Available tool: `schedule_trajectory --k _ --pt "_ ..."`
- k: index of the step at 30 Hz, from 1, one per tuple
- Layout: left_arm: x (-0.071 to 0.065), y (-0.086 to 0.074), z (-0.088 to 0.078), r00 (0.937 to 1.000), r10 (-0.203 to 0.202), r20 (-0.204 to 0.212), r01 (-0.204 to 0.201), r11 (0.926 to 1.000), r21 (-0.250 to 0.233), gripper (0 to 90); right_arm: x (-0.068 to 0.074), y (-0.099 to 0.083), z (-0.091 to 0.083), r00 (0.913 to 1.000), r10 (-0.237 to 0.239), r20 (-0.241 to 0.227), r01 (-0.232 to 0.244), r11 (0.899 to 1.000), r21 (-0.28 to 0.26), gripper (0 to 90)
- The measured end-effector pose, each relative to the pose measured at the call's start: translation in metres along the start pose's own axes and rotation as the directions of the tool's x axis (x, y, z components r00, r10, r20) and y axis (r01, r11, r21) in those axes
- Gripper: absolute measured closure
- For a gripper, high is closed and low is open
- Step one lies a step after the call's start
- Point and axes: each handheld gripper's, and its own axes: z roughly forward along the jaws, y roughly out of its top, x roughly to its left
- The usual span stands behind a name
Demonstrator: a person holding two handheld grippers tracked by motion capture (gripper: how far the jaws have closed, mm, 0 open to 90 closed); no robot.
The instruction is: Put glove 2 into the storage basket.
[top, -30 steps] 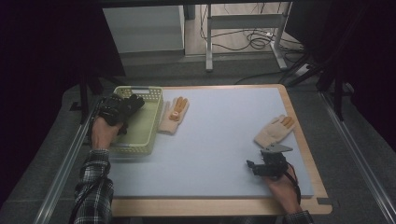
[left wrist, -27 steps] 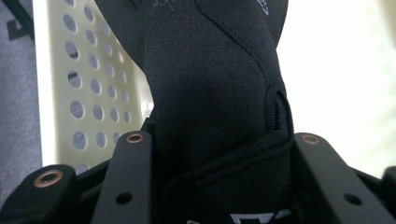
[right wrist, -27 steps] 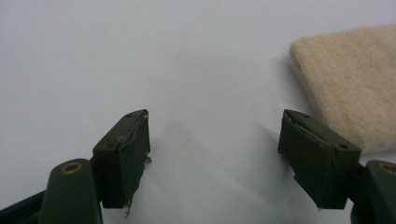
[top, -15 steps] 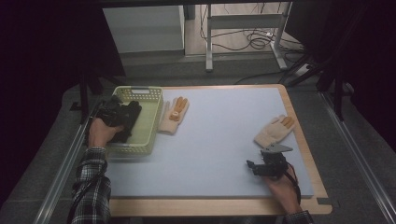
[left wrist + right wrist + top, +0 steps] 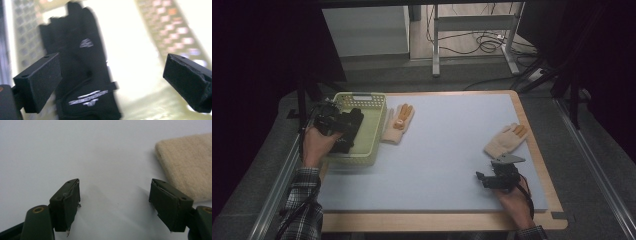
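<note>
Pale blue tabletop (image 5: 442, 150), dark room behind. Left tongs (image 5: 343, 126) over green basket (image 5: 377, 131), left of frame; jaws have just been opening, now wide, nothing pinched. Black glove (image 5: 85, 75) lies loose in basket below: drop looks done. Right tongs (image 5: 498, 176) wide, empty, lower right, near beige glove (image 5: 506, 140). Second beige glove (image 5: 399, 123) beside basket, likely next.
</note>
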Motion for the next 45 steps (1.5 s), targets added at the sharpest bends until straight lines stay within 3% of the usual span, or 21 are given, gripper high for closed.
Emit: schedule_trajectory --k 3,6,7,8,9,12,13,14,15,16,17,18,19,20,24,29,30,32,35,41,45 --pt "-0.011 -0.002 -0.004 0.9991 0.033 0.026 -0.033 0.9989 -0.033 1.8 0.000 0.000 0.000 1.0000 0.000 0.000 0.000 1.000 0.000 24.5" --pt "-0.030 -0.005 -0.009 0.9948 0.084 0.057 -0.078 0.9928 -0.091 1.3 0.000 0.000 0.000 1.0000 0.000 0.000 0.000 1.000 0.000 24.5" --pt "-0.030 -0.005 -0.009 0.9948 0.084 0.057 -0.078 0.9928 -0.091 1.3 0.000 0.000 0.000 1.0000 0.000 0.000 0.000 1.000 0.000 24.5" --pt "-0.042 -0.008 -0.012 0.9912 0.106 0.080 -0.096 0.9885 -0.117 1.1 0.000 0.000 0.000 1.0000 0.000 0.000 0.000 1.000 0.001 24.6" --pt "-0.042 -0.008 -0.012 0.9912 0.106 0.080 -0.096 0.9885 -0.117 1.1 0.000 0.000 0.000 1.0000 0.000 0.000 0.000 1.000 0.001 24.5" --pt "-0.070 -0.014 -0.016 0.9783 0.170 0.118 -0.149 0.9747 -0.166 1.0 0.000 0.000 0.000 1.0000 -0.001 0.000 0.001 1.000 0.003 24.5" --pt "-0.070 -0.014 -0.016 0.9783 0.170 0.118 -0.149 0.9747 -0.166 1.0 0.000 0.000 0.000 1.0000 0.000 0.000 0.000 1.000 0.003 24.5" --pt "-0.083 -0.018 -0.016 0.9715 0.201 0.126 -0.176 0.9667 -0.186 0.9 0.000 0.000 0.000 1.0000 0.000 0.000 0.000 1.000 0.003 24.5" --pt "-0.083 -0.018 -0.016 0.9715 0.201 0.126 -0.176 0.9667 -0.186 0.9 0.000 0.000 0.000 1.0000 -0.001 0.000 0.001 1.000 0.002 24.5" --pt "-0.097 -0.022 -0.017 0.9617 0.234 0.142 -0.203 0.9570 -0.207 0.9 0.000 0.000 0.000 1.0000 -0.001 0.000 0.001 1.000 0.002 24.5" --pt "-0.097 -0.022 -0.017 0.9617 0.234 0.142 -0.203 0.9570 -0.207 0.9 0.000 0.000 0.000 1.0000 -0.001 0.000 0.001 1.000 0.002 24.5" --pt "-0.111 -0.026 -0.016 0.9510 0.268 0.154 -0.231 0.9472 -0.222 0.9 0.000 0.000 0.000 1.0000 0.000 0.000 0.000 1.000 0.003 24.5" --pt "-0.117 -0.029 -0.015 0.9459 0.283 0.158 -0.244 0.9427 -0.228 0.8 0.000 0.000 0.000 1.0000 0.000 0.000 0.000 1.000 0.003 24.5" --pt "-0.117 -0.029 -0.015 0.9459 0.283 0.158 -0.244 0.9427 -0.228 0.8 0.000 0.000 0.000 1.0000 -0.001 0.000 0.001 1.000 0.003 24.5" --pt "-0.144 -0.042 -0.009 0.9260 0.334 0.175 -0.285 0.9237 -0.256 0.8 0.000 0.000 0.000 1.0000 0.001 -0.001 -0.001 1.000 0.002 24.5" --pt "-0.168 -0.064 0.003 0.9090 0.368 0.196 -0.311 0.9112 -0.271 0.8 0.000 0.000 0.000 1.0000 0.002 -0.001 -0.002 1.000 0.002 24.5" --pt "-0.168 -0.064 0.003 0.9090 0.368 0.196 -0.311 0.9112 -0.271 0.8 0.000 0.000 0.000 1.0000 0.002 -0.001 -0.002 1.000 0.002 24.5" --pt "-0.177 -0.078 0.012 0.9034 0.379 0.200 -0.323 0.9087 -0.264 0.9 0.000 0.000 0.000 1.0000 0.002 -0.001 -0.002 1.000 0.002 24.6" --pt "-0.181 -0.089 0.021 0.9022 0.383 0.199 -0.331 0.9101 -0.249 0.8 0.000 0.000 0.000 1.0000 0.001 -0.001 -0.001 1.000 0.002 24.5" --pt "-0.180 -0.108 0.040 0.9114 0.375 0.171 -0.341 0.9193 -0.196 0.8 0.000 0.000 0.000 1.0000 0.002 -0.001 -0.002 1.000 0.002 24.5" --pt "-0.178 -0.112 0.044 0.9146 0.382 0.132 -0.360 0.9182 -0.164 0.8 0.000 0.000 0.000 1.0000 0.001 -0.001 -0.001 1.000 0.002 24.5"
